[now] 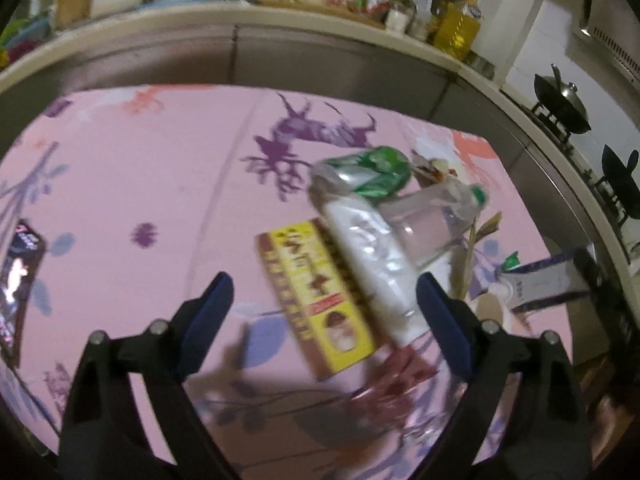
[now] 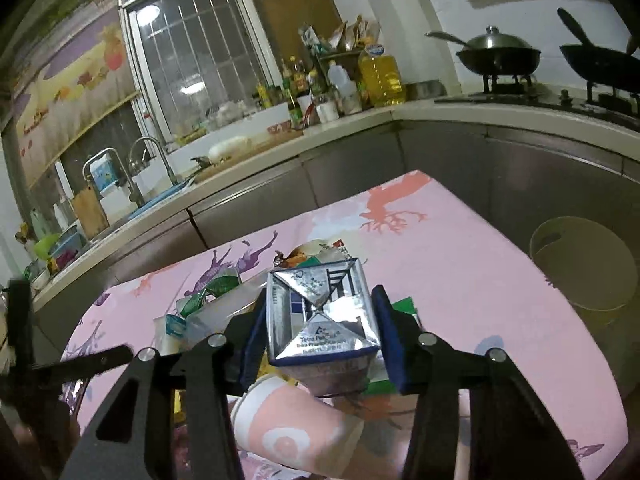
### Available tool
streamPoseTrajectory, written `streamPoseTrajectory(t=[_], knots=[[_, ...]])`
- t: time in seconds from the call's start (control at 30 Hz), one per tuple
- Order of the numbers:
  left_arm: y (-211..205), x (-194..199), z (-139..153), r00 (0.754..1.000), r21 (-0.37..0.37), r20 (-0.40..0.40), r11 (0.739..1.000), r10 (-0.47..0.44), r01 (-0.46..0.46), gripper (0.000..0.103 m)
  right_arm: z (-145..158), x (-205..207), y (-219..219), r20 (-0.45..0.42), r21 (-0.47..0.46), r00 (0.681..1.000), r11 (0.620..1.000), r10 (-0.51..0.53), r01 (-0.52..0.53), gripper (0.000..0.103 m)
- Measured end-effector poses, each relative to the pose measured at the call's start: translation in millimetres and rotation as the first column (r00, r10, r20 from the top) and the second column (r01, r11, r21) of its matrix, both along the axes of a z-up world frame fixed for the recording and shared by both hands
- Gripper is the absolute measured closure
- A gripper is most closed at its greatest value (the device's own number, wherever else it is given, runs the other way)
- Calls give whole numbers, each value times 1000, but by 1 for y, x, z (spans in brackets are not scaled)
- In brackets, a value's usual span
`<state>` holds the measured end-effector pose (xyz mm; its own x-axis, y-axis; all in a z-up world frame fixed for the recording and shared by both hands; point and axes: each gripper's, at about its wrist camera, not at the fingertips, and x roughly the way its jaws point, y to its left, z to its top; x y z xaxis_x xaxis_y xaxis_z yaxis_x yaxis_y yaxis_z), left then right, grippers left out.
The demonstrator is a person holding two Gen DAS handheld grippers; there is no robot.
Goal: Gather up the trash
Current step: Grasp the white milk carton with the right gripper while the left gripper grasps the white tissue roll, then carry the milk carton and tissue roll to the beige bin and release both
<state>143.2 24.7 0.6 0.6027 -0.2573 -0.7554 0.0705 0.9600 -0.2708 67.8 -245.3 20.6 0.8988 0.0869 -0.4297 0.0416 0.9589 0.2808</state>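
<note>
In the left wrist view, the left gripper [image 1: 322, 292] is hanging over a pink patterned tablecloth [image 1: 132, 184] with its fingers spread wide and pressing on nothing; a yellow box [image 1: 316, 300] and a white plastic-wrapped packet [image 1: 372, 264] are lying between them on the cloth. Just beyond, a green wrapper [image 1: 372, 172] and a clear plastic bottle [image 1: 432, 220] are crowding the same heap, and a blue-and-white carton [image 1: 548, 280] is showing near the cloth's right edge. To the left the cloth is lying bare as far as a dark packet [image 1: 20, 276] at its left edge. In the right wrist view, the right gripper [image 2: 320, 328] is clenching the carton [image 2: 320, 320] between its blue pads, foil bottom facing the camera, raised above the heap and a paper cup [image 2: 288, 428]. To the right the cloth [image 2: 460, 260] is running open toward a pale bin [image 2: 588, 268] standing off its right edge.
</note>
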Motion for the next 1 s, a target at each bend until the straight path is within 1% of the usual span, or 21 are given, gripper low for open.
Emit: streamPoseTrajectory(t=[0.03, 0.1, 0.2, 0.23, 0.27, 0.3, 0.37, 0.43, 0.53, 0.6, 0.7, 0.8, 0.9, 1.0], knots=[[-6, 6, -1, 1000, -10, -16, 1000, -14, 14, 18, -1, -2, -1, 6, -3, 1000, 1000, 7, -7, 56], [-16, 19, -4, 998, -6, -55, 1000, -18, 18, 22, -1, -2, -5, 6, 12, 1000, 1000, 19, -19, 57], [-29, 38, -14, 992, -18, -124, 1000, -24, 22, 34, 1, 3, -17, 7, 68, 1000, 997, 30, -30, 57], [-29, 42, -17, 989, -12, -143, 1000, -20, 18, 44, 2, 5, -20, 7, 80, 999, 996, 35, -35, 57], [-29, 46, -23, 985, -23, -171, 1000, -19, 15, 56, 5, 8, -24, 9, 103, 999, 994, 46, -47, 57], [-29, 49, -29, 980, -60, -200, 998, -23, 11, 64, 8, 9, -27, 12, 117, 998, 992, 54, -56, 57], [-25, 48, -31, 980, -82, -197, 997, 1, -17, 69, 14, 13, -34, 18, 148, 997, 986, 71, -72, 57], [-21, 44, -30, 983, -82, -181, 996, 22, -37, 72, 20, 17, -42, 22, 181, 996, 980, 83, -86, 57], [-14, 34, -21, 987, -115, -155, 992, 28, -46, 72, 28, 19, -50, 36, 209, 995, 973, 94, -99, 57], [-12, 27, -10, 992, -125, -127, 991, 24, -40, 72, 34, 19, -58, 55, 220, 994, 970, 92, -102, 57], [-16, 17, 15, 998, -133, -68, 991, 0, -9, 73, 40, 14, -75, 81, 221, 995, 972, 63, -80, 57], [-32, 11, 42, 999, -116, 2, 993, -38, 38, 73, 44, 7, -104, 95, 219, 995, 975, 6, -27, 57], [-50, 11, 57, 996, -114, 30, 990, -79, 82, 73, 46, -4, -133, 107, 210, 993, 977, -59, 35, 57], [-87, 16, 72, 987, -124, 51, 980, -150, 155, 73, 48, -18, -171, 120, 191, 982, 974, -143, 118, 57]])
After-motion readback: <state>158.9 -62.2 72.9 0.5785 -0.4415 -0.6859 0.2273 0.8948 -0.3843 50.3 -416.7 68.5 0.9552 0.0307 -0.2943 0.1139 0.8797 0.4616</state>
